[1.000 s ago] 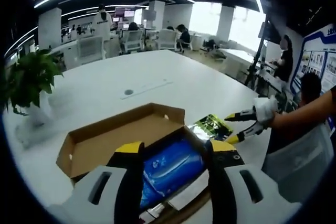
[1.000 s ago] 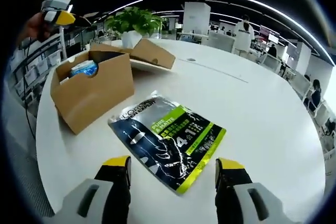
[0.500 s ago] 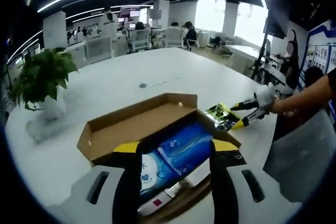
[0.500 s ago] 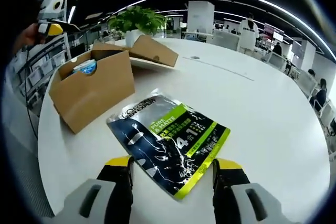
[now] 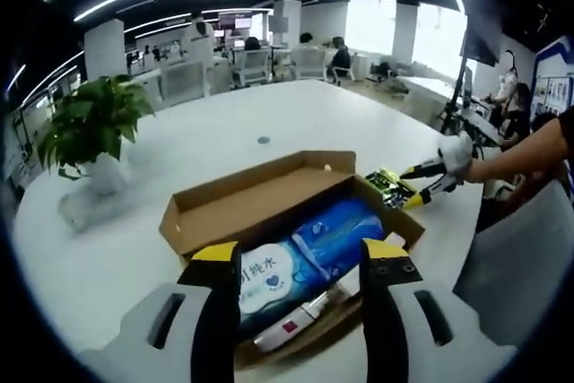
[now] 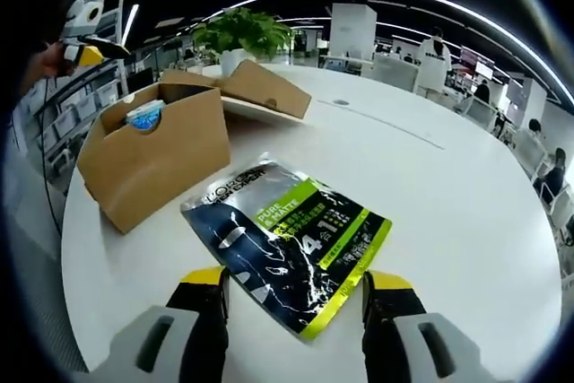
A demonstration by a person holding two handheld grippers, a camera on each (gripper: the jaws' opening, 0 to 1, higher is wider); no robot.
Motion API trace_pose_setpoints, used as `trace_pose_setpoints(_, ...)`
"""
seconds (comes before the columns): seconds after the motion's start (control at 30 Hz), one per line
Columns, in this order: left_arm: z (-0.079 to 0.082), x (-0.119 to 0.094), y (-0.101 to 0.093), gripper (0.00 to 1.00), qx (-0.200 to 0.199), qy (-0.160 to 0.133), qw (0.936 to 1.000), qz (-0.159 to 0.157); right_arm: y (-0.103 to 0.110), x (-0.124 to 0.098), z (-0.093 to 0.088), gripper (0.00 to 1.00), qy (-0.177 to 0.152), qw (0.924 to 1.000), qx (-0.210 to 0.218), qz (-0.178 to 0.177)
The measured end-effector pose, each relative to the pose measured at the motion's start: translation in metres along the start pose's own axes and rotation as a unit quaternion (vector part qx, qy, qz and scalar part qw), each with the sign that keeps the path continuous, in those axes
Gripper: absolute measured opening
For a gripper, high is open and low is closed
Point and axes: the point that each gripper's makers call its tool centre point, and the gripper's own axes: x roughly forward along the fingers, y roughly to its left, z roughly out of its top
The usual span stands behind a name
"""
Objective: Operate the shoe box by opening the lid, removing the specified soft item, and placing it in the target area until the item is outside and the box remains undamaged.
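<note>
An open brown cardboard shoe box (image 5: 269, 204) sits on the white table, its lid folded back toward the plant. Inside lie a blue and white soft pack (image 5: 309, 253) and a small white tube (image 5: 300, 320). My left gripper (image 5: 291, 262) hovers open above the box's near end. In the right gripper view the box (image 6: 152, 159) stands at left, and a black and green flat packet (image 6: 287, 239) lies flat on the table. My right gripper (image 6: 291, 284) is open, its jaws on either side of the packet's near edge. It also appears in the left gripper view as the right gripper (image 5: 421, 187), with the packet (image 5: 387, 186) at its tips.
A potted green plant (image 5: 90, 132) in a white pot stands on the table beyond the box, also seen as the plant (image 6: 238, 38) in the right gripper view. The round white table (image 6: 448, 204) stretches away. Desks, chairs and people fill the office behind.
The left gripper view has pulled back and up, showing more of the box's contents. The right gripper has edged slightly closer to the packet, which lies still.
</note>
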Motion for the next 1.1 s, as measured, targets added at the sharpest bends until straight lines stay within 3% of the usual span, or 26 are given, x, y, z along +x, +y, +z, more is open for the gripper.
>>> trace_pose_setpoints(0.43, -0.017, -0.002, 0.016, 0.53, -0.01, 0.014, 0.9997, 0.017, -0.002, 0.002, 0.003, 0.57, 0.003, 1.0, -0.002, -0.001)
trace_pose_setpoints(1.1, -0.04, 0.015, 0.028, 0.56, 0.043, 0.068, 0.9967, -0.007, 0.008, -0.028, 0.029, 0.6, -0.049, 0.9987, -0.013, -0.001)
